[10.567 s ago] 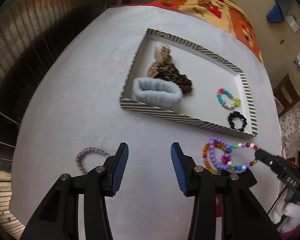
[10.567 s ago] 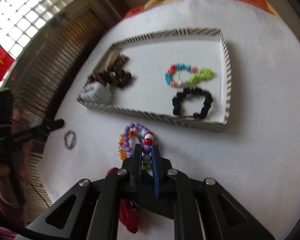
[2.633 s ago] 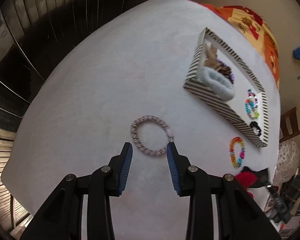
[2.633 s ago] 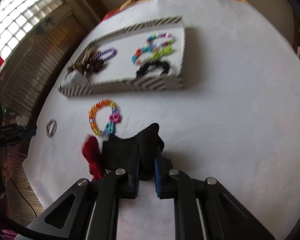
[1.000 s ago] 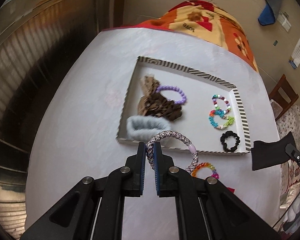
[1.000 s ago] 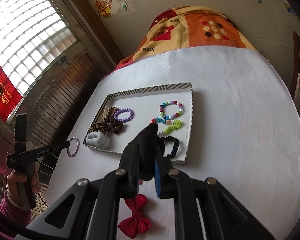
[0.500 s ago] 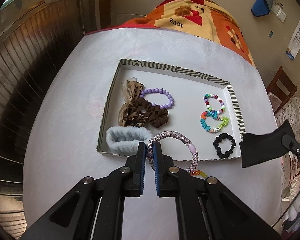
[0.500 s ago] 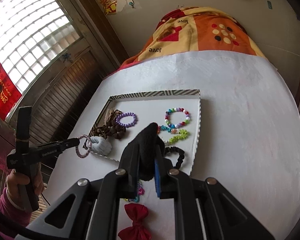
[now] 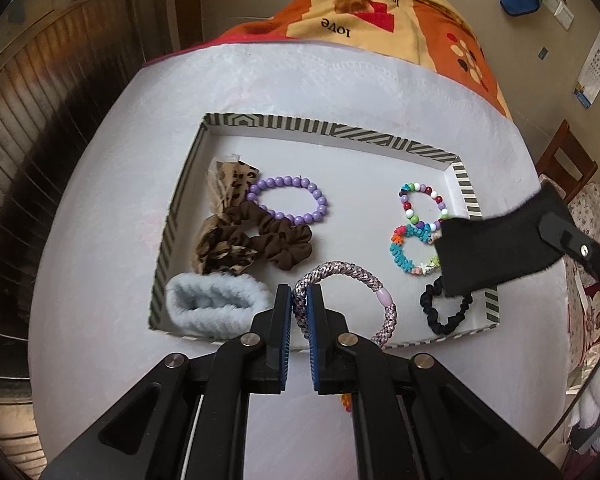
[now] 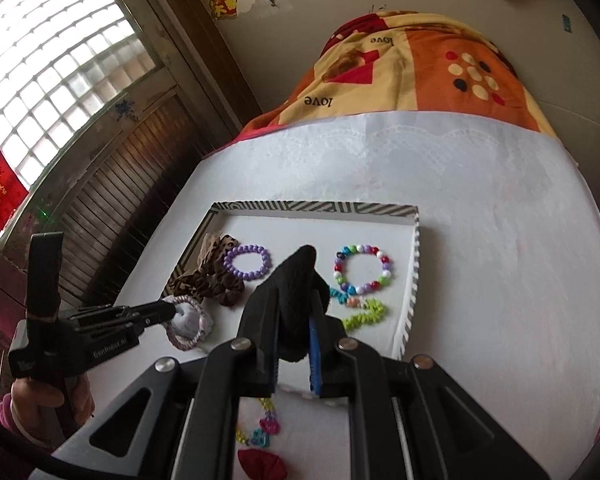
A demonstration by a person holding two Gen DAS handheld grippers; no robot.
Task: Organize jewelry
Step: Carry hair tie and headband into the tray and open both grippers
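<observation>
My left gripper (image 9: pixel 299 305) is shut on a braided pink-grey hair tie (image 9: pixel 352 276), which hangs over the near edge of the striped tray (image 9: pixel 324 128). My right gripper (image 10: pixel 294 336) is shut on a black fabric piece (image 10: pixel 298 280); in the left wrist view that black piece (image 9: pixel 496 248) hovers over the tray's right side. Inside the tray lie a purple bead bracelet (image 9: pixel 288 200), a brown leopard scrunchie (image 9: pixel 244 240), a pale blue fluffy band (image 9: pixel 216 304), a multicoloured bead bracelet (image 9: pixel 420 204), a turquoise bracelet (image 9: pixel 410 248) and a black scrunchie (image 9: pixel 446 308).
The tray sits on a white cloth-covered table (image 9: pixel 332 80), with an orange patterned blanket (image 9: pixel 380 8) beyond it. On the table nearer than the tray lie a colourful plastic bead bracelet (image 10: pixel 260 432) and a red bow (image 10: pixel 262 466). A wooden chair (image 9: pixel 564 160) stands at the right.
Both grippers have moved forward toward the tray. The hair tie now hangs over the tray's near edge, and the black piece has come over its right side.
</observation>
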